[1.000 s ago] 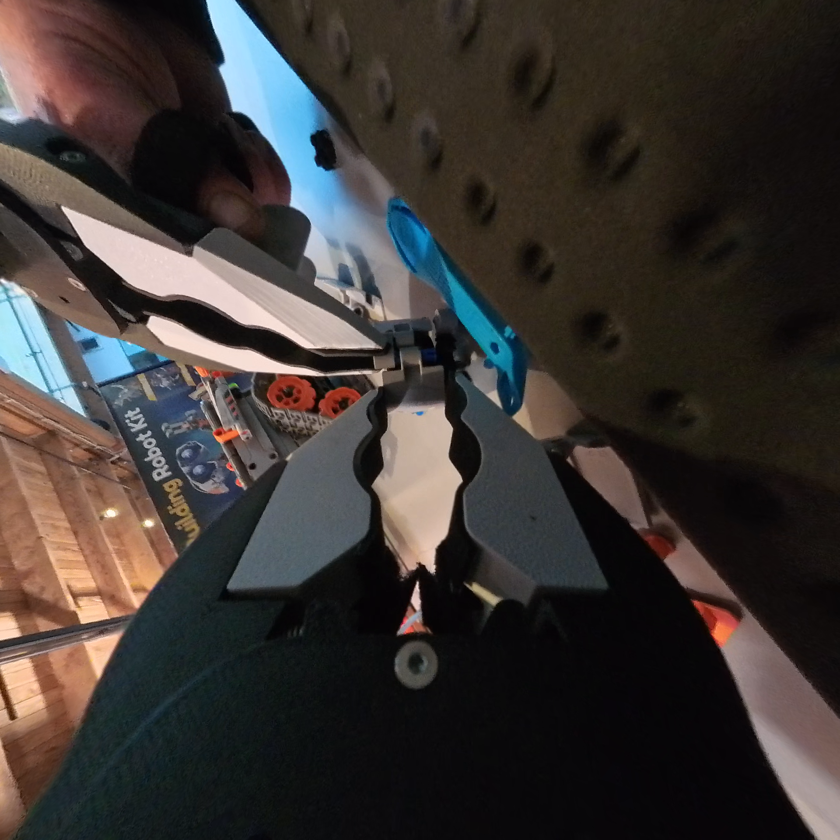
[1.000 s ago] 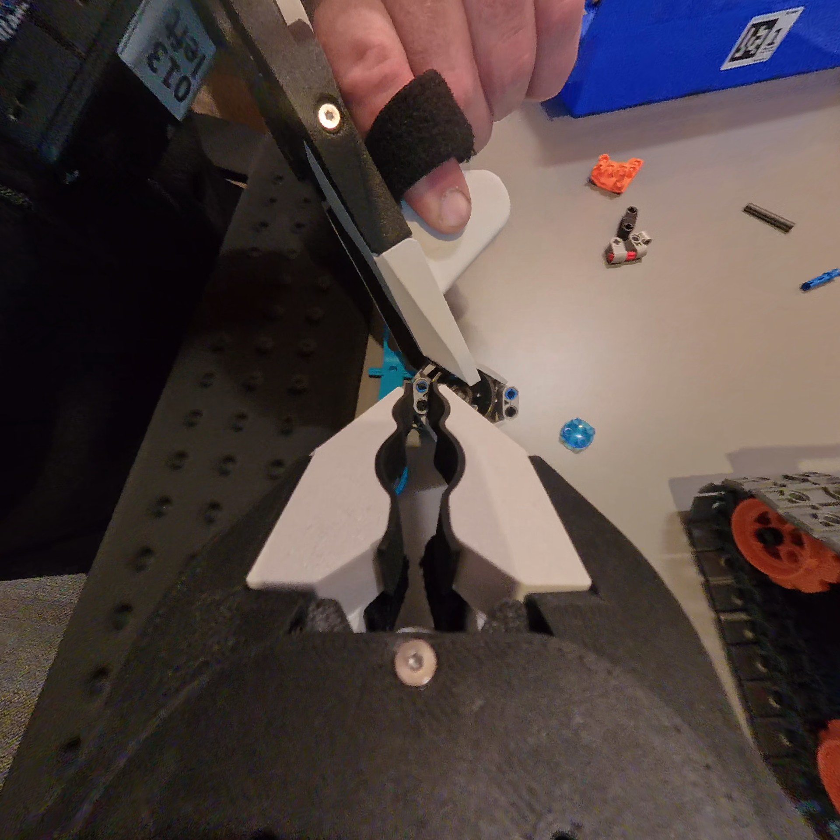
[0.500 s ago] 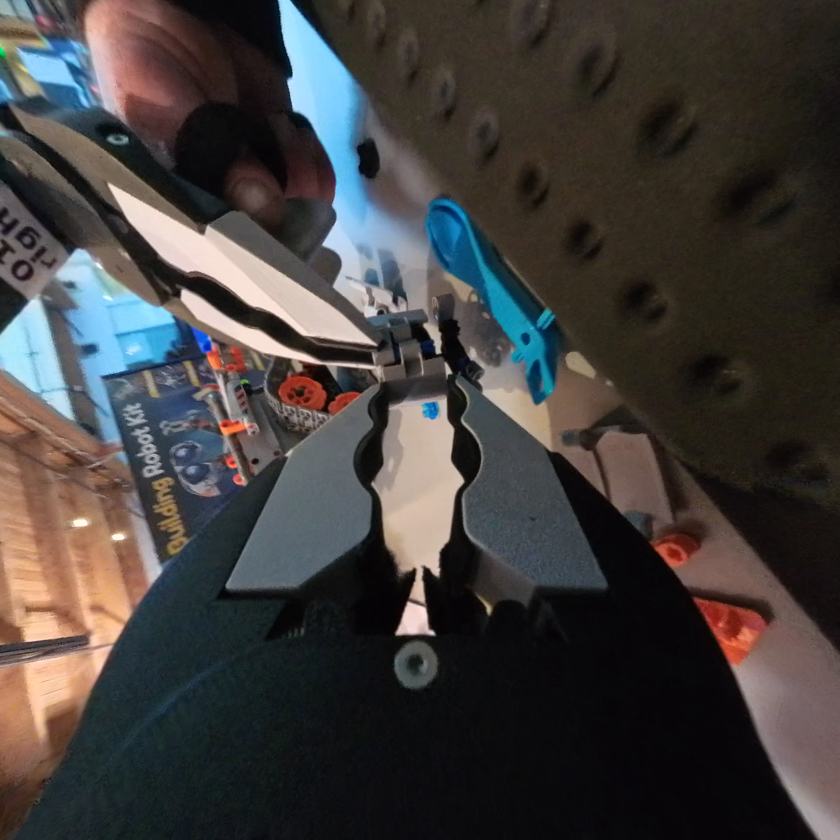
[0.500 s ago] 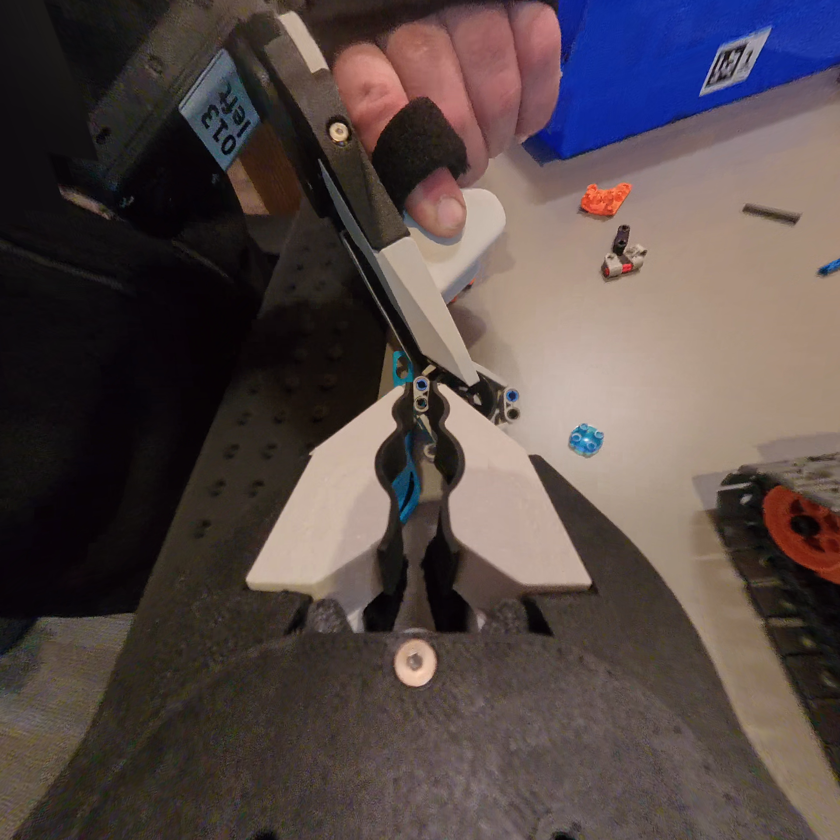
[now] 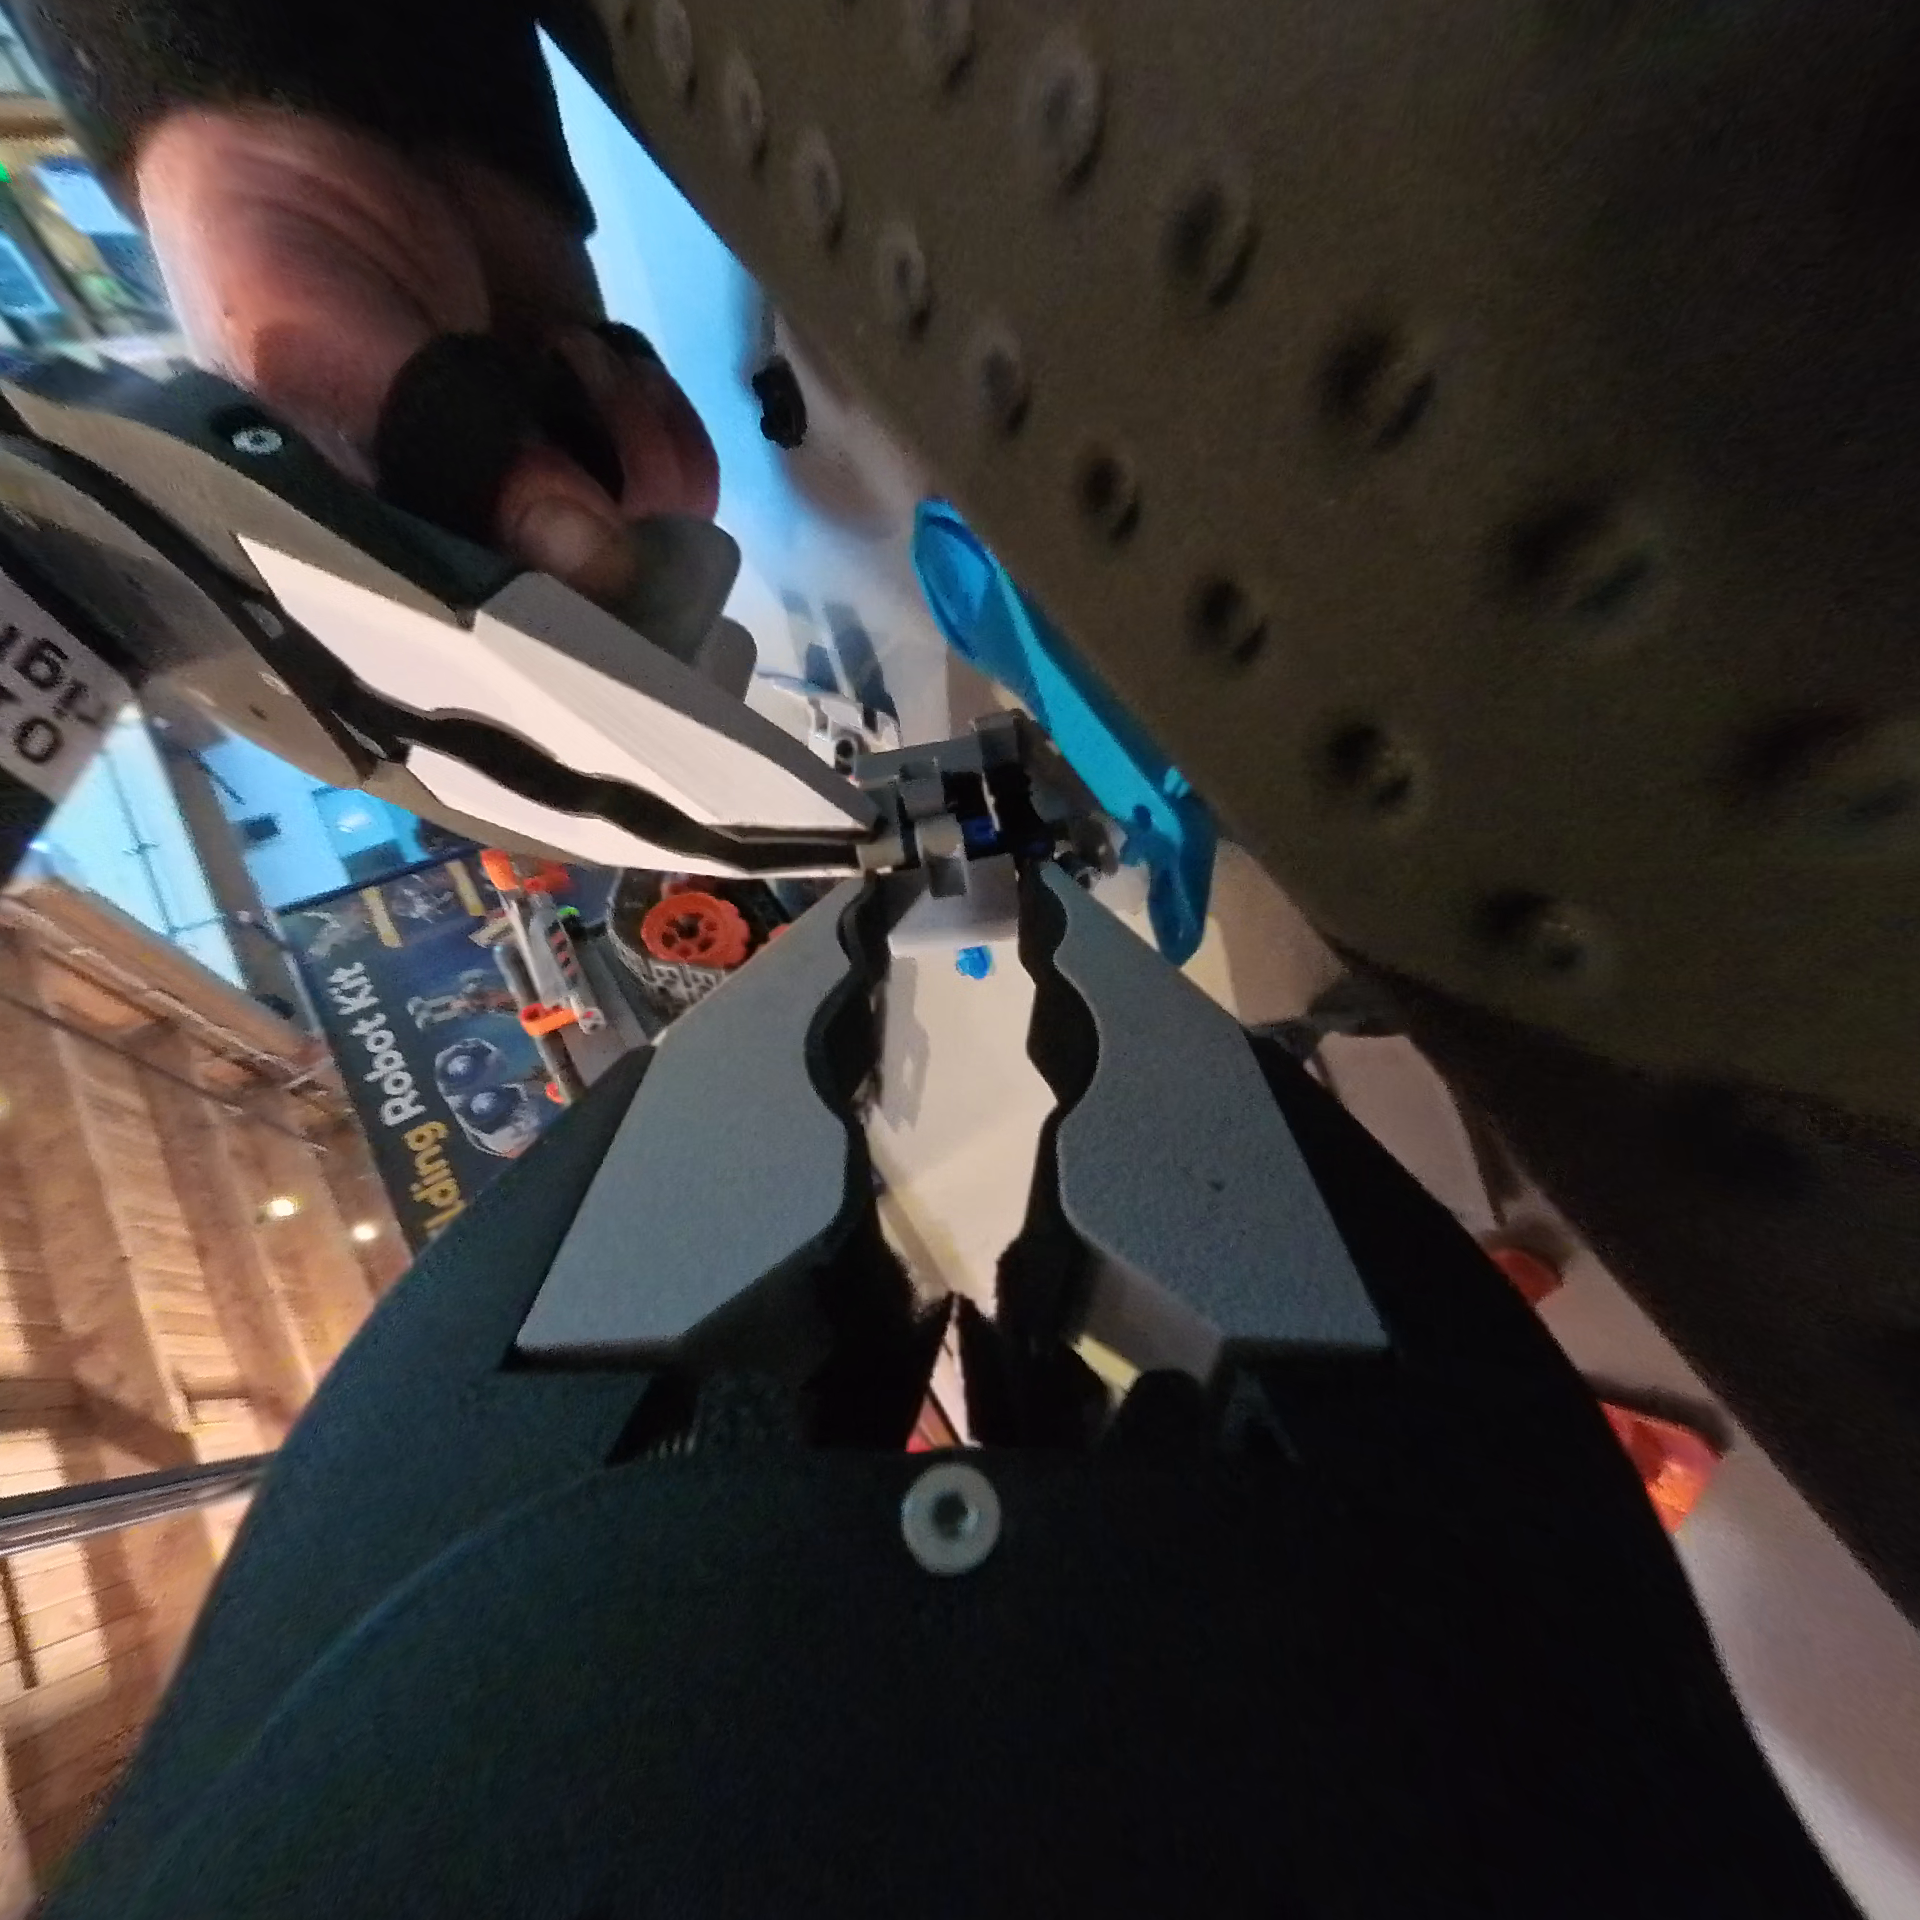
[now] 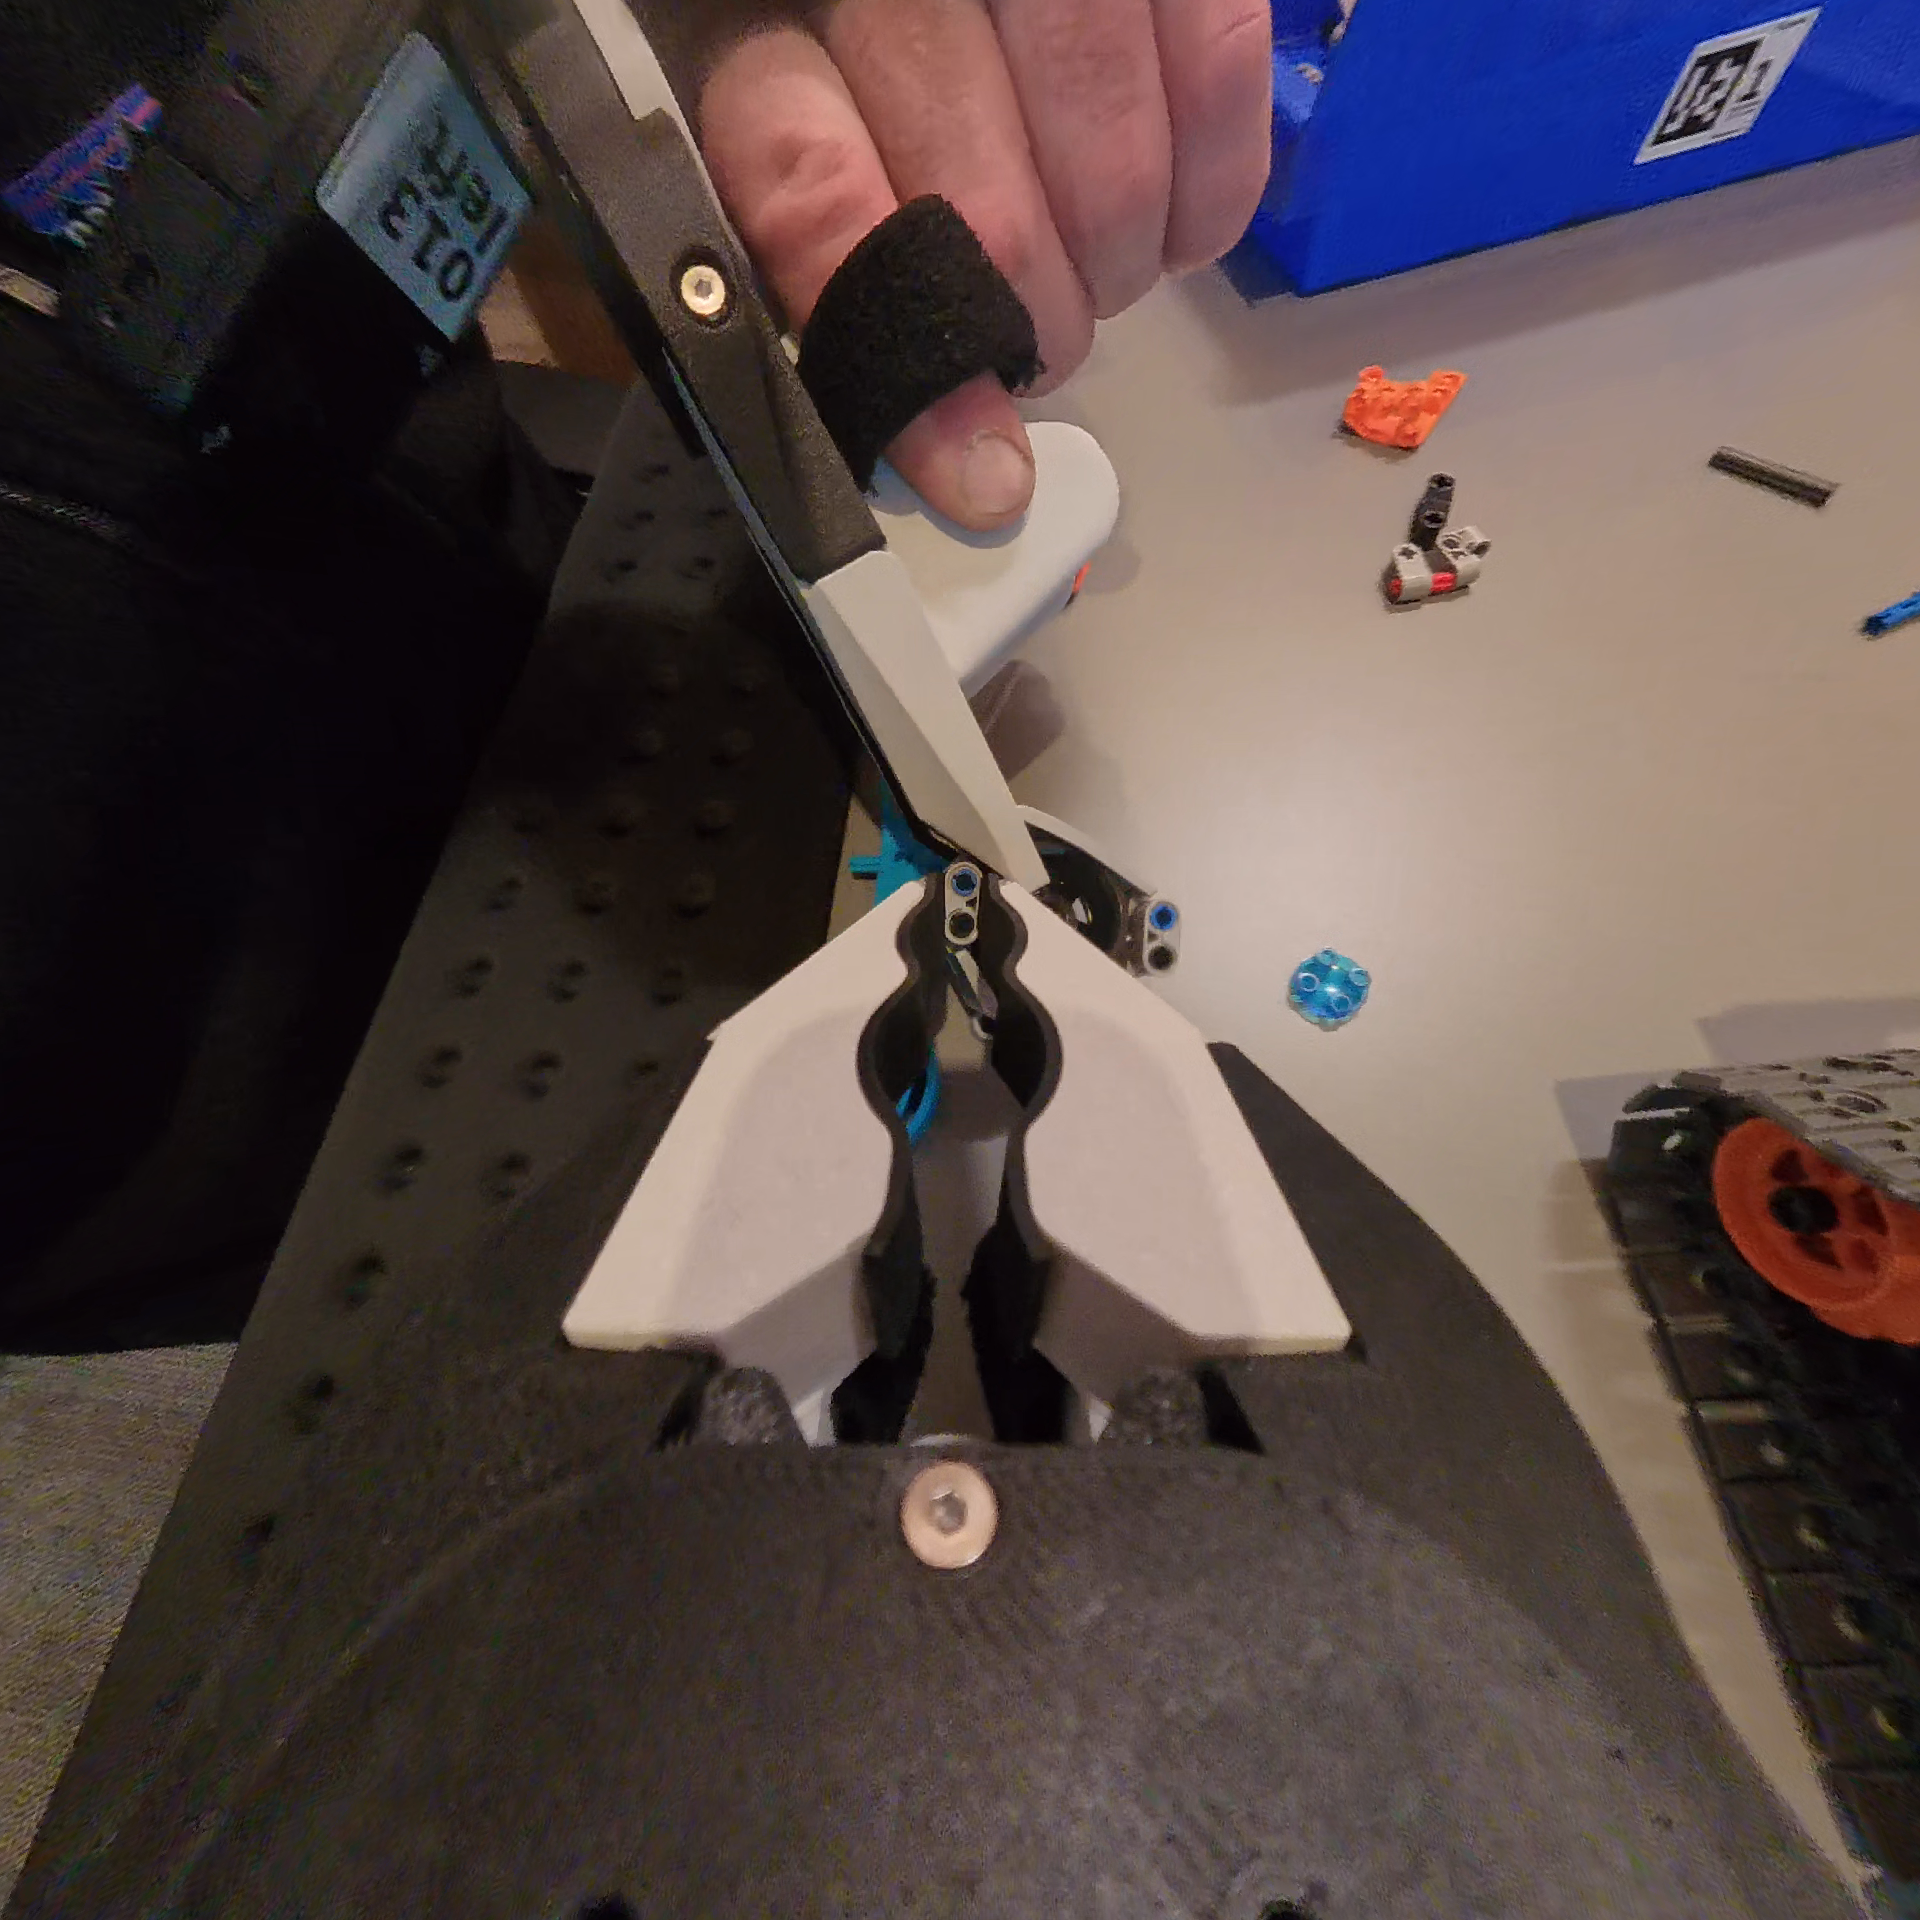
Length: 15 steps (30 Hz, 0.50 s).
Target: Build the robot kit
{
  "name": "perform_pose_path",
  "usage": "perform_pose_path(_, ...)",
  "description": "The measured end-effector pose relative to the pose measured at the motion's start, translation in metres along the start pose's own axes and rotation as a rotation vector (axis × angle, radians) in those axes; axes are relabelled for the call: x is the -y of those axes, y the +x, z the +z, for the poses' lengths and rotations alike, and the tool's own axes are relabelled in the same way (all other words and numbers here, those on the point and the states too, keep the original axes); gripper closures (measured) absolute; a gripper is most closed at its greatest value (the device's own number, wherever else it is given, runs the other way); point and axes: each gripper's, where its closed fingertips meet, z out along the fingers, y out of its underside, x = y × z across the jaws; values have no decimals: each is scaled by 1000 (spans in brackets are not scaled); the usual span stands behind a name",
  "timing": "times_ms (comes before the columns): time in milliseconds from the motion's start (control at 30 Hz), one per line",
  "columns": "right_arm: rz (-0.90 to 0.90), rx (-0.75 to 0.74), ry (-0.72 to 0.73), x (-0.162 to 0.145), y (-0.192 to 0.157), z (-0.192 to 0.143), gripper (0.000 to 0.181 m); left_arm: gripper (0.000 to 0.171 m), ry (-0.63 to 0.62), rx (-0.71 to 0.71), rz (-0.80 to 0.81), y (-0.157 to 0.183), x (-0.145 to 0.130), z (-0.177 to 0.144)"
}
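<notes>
A small grey and black brick assembly with blue pins hangs in the air between both grippers. My left gripper is shut on it from below in the left wrist view. My right gripper is shut on a grey beam end of the same assembly. The right gripper enters the left wrist view from the left. The left gripper comes down from above in the right wrist view, held by a person's hand. A translucent blue part lies just behind the assembly.
A black perforated board stands close on the left. On the table lie a blue round stud, an orange piece, a grey connector and a black axle. A tracked vehicle is at the right, a blue box at the back. Both grippers' tips are close together, under 4 cm apart.
Both grippers have stayed shut on the assembly. The pair has shifted slightly, and the tracked vehicle shows more in the right wrist view than half a second ago.
</notes>
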Motion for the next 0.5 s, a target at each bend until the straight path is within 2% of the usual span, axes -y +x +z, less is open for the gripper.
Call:
perform_pose_path(200,-21,35,-5,-1,-6,2,179,149,33,14,15,4,5,-4)
perform_pose_path(300,1,40,-4,-1,-7,2,177,149,66,-20,-44,4,8,-5)
perform_pose_path(500,-113,-67,-80,-2,-3,4,174,149,75,-63,-153,3,4,-3)
